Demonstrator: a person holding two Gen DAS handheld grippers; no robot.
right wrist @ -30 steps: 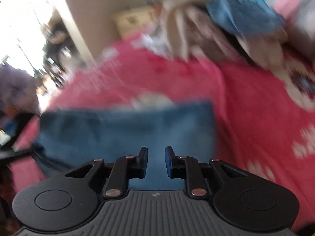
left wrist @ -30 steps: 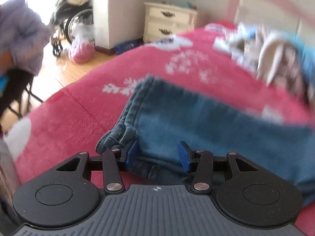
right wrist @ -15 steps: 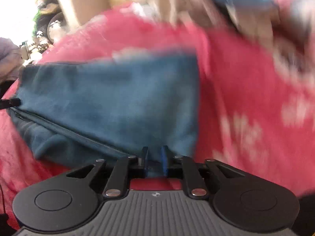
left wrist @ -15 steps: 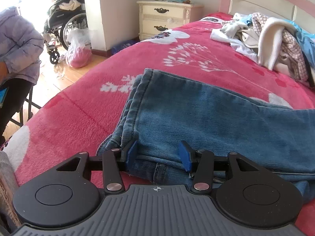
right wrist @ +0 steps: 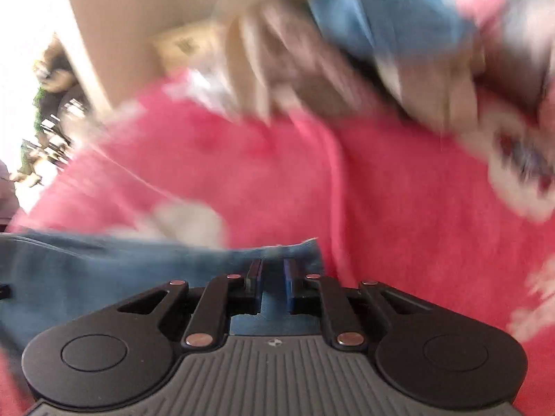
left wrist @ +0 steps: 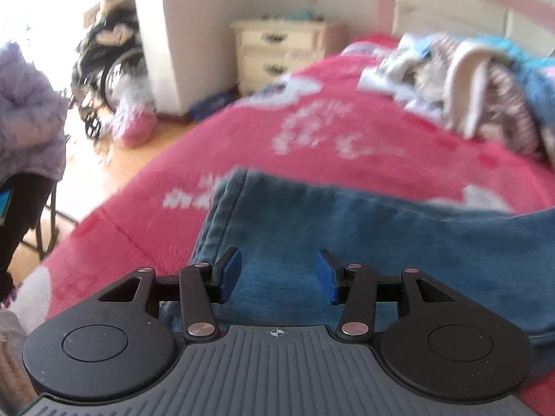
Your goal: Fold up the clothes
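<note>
Folded blue denim jeans [left wrist: 364,228] lie on red floral bed blanket [left wrist: 215,145]; left gripper [left wrist: 279,275] jaws spread wide above them, right gripper [right wrist: 272,286] jaws pinch the 12 o'clock denim edge

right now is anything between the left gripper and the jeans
Nothing visible. The left gripper is open with its jaws spread just over the jeans, which lie flat on the red blanket. The pile of clothes sits farther back near the headboard, clear of this end. The right gripper is nearly shut on the jeans' other edge.
</note>
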